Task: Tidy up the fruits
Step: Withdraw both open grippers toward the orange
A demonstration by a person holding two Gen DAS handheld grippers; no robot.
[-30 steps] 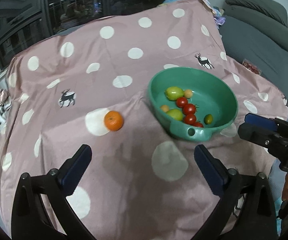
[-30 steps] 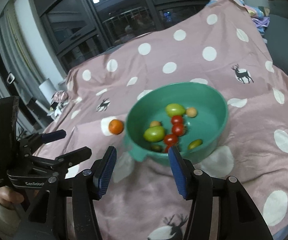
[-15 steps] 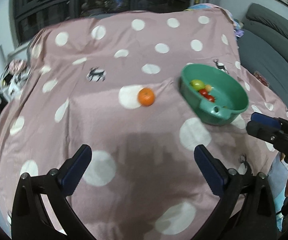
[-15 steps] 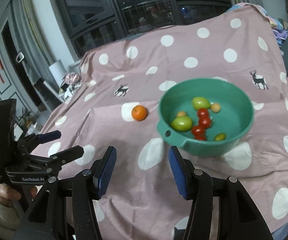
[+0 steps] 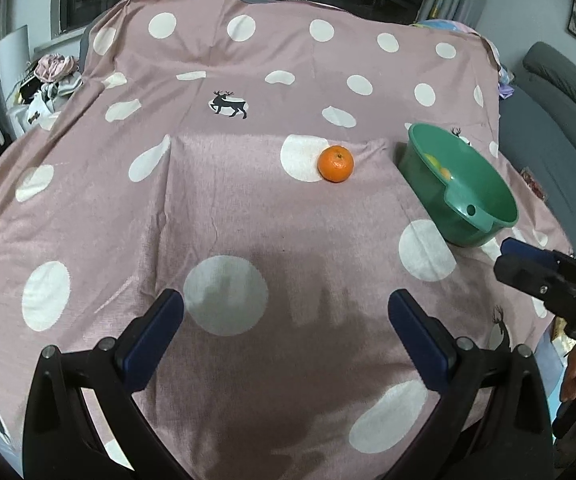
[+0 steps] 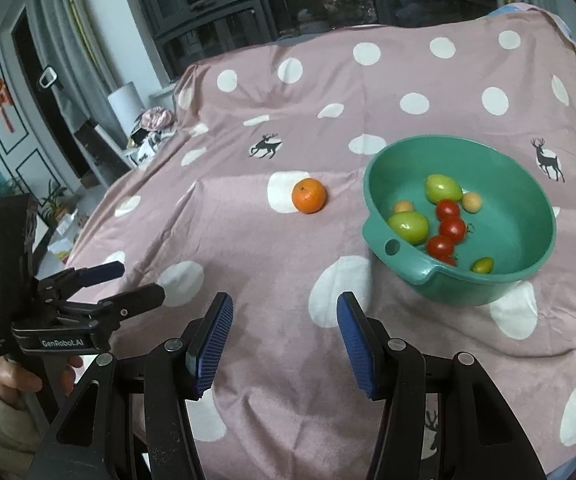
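An orange tangerine lies alone on the pink polka-dot cloth, left of a green bowl. In the right wrist view the tangerine sits left of the bowl, which holds green tomatoes, red cherry tomatoes and small pale fruits. My left gripper is open and empty, well short of the tangerine. My right gripper is open and empty, near the cloth's front edge, in front of the bowl.
A grey sofa stands right of the table. Clutter and a white roll sit past the table's left side. Dark windows are behind. The left gripper shows in the right wrist view.
Both grippers have pulled back and swung left. The tangerine now sits nearer the centre of both views and the bowl has shifted right. Nothing was taken hold of.
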